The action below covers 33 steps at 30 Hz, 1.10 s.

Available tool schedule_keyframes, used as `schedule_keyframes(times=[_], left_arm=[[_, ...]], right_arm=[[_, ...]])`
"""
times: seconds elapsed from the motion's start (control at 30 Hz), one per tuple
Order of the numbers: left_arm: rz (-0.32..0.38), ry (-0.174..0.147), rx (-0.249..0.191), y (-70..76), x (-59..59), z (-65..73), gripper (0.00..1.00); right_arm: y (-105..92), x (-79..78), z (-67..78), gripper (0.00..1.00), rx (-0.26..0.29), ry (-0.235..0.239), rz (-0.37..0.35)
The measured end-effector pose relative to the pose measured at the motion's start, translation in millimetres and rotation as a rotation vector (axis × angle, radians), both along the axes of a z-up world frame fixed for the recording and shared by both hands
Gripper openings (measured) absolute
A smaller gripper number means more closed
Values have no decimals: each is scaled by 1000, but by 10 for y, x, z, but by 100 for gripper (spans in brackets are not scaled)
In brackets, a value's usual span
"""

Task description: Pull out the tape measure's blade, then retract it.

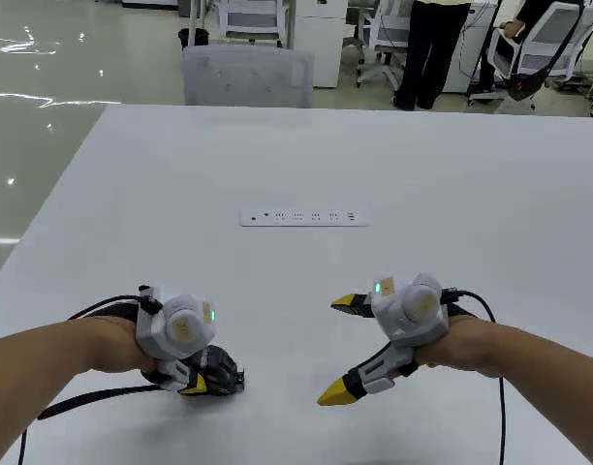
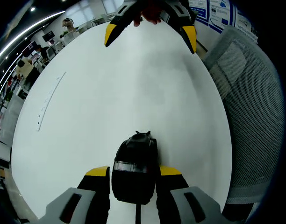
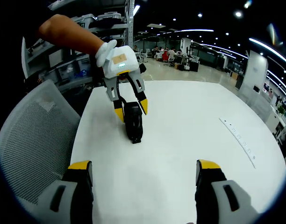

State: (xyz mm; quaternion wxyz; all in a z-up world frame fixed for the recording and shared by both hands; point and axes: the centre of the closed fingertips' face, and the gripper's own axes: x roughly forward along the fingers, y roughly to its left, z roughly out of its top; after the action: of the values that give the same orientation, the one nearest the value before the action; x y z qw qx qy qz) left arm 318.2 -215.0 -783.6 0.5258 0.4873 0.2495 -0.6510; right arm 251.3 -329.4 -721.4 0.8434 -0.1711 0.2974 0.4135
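A black tape measure (image 1: 222, 372) rests on the white table (image 1: 306, 155) at the lower left, its blade wound in. My left gripper (image 1: 209, 381) is shut on it. In the left gripper view the case (image 2: 135, 165) sits between the yellow fingertips (image 2: 97, 171), hook tab pointing away. My right gripper (image 1: 338, 349) hovers open to its right, a short gap away, with nothing between its fingers. The right gripper view looks over its own spread jaws (image 3: 144, 165) at the left gripper (image 3: 130, 108) clamped on the tape measure (image 3: 133, 122).
A white power strip (image 1: 304, 219) lies flat at the table's middle. A grey mesh chair (image 1: 248, 76) stands at the far edge, and another (image 2: 255, 116) is close behind me. A person (image 1: 432, 48) and office chairs are in the background.
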Motion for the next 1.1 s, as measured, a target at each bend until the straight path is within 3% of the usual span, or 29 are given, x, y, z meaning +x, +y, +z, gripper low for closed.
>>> schedule_keyframes(times=[0.23,0.33,0.4,0.63,0.83,0.93,1.03,1.1], left_arm=[[-29,15,3,2,-14,0,33],[-27,23,3,3,-6,-5,32],[-27,14,12,2,-15,-8,32],[-22,30,7,12,-3,-13,32],[-22,32,6,11,-1,-16,32],[-27,33,4,10,-2,-15,32],[-26,33,0,8,-4,-13,32],[-26,32,0,8,-2,-13,32]], right_arm=[[209,131,-85,90,-5,12,33],[266,144,-167,82,-20,29,57],[308,169,-202,82,-27,30,63],[456,282,-330,74,-48,35,83],[610,293,-471,70,-62,59,125],[662,309,-528,60,-69,67,135],[714,294,-557,57,-64,70,138],[706,262,-614,54,-91,73,150]])
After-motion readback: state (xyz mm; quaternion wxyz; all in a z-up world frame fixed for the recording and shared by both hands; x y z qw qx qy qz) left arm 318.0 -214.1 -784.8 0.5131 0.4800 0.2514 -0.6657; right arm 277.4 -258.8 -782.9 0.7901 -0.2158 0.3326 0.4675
